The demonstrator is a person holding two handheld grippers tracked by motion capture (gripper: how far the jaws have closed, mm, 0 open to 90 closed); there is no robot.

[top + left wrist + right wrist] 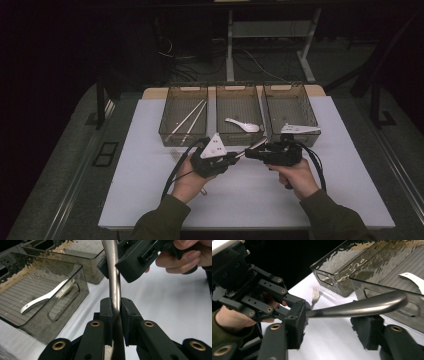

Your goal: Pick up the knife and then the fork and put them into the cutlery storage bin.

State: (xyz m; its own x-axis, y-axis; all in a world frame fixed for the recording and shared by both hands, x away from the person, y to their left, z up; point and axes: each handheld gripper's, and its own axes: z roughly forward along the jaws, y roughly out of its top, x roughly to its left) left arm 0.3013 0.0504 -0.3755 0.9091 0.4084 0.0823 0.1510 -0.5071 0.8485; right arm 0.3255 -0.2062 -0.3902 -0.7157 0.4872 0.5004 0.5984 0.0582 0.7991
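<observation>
Mid-table, just near of the three smoked bins, a metal utensil handle (113, 282) is clamped between the pads of the left gripper (235, 157) and held level above the white mat (150, 200). The handle's free end lies between the jaws of the right gripper (252, 153); in the right gripper view, a gap is seen on both sides, so the handle is not pinched there. A fork (315, 295) is seen lying on the mat left of the hands. Chopsticks (189, 118) are noted in the left bin (170, 107), a white spoon (242, 125) in the middle bin (222, 97), a white utensil (299, 129) in the right bin (310, 107).
</observation>
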